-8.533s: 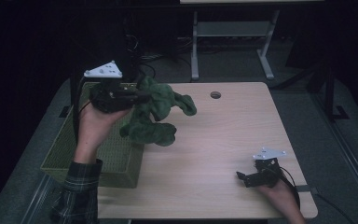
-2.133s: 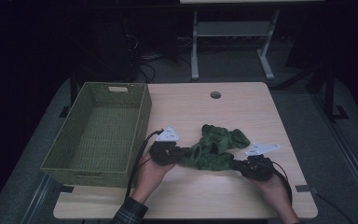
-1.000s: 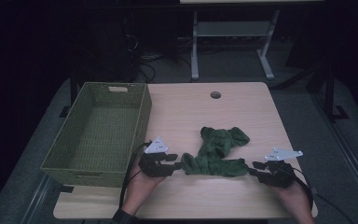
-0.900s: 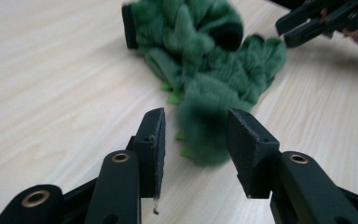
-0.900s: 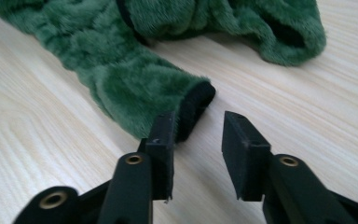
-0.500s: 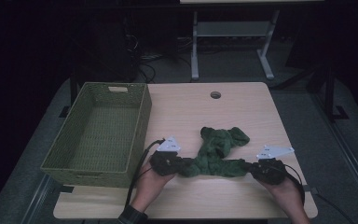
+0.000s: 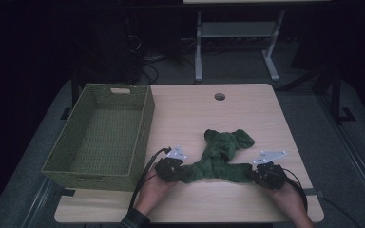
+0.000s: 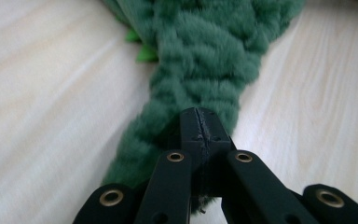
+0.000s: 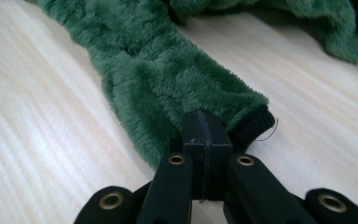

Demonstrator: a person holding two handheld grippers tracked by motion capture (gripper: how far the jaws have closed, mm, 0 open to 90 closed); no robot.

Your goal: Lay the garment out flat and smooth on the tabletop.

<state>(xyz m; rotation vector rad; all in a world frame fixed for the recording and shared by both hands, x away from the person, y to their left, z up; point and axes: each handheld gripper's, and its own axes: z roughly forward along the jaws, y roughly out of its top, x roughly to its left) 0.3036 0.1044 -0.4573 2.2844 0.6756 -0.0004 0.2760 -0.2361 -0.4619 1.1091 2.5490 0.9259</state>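
Nearest you, your left gripper (image 7: 177, 169) and right gripper (image 7: 261, 174) each have fingers pinching an end of the green fleece garment (image 7: 221, 156) lying on the surface (image 7: 190, 111), while the emptied woven basket (image 7: 145, 123) stands beyond, so spreading or folding remains.

From overhead, your high view faced forward across the table (image 7: 247, 109); both gripper cameras sat close, sharing the green fleece garment (image 7: 218, 159).

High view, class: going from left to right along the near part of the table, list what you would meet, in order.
Green woven basket → left tongs, shut on one end of the green fleece garment → green fleece garment → right tongs, shut on its other end.
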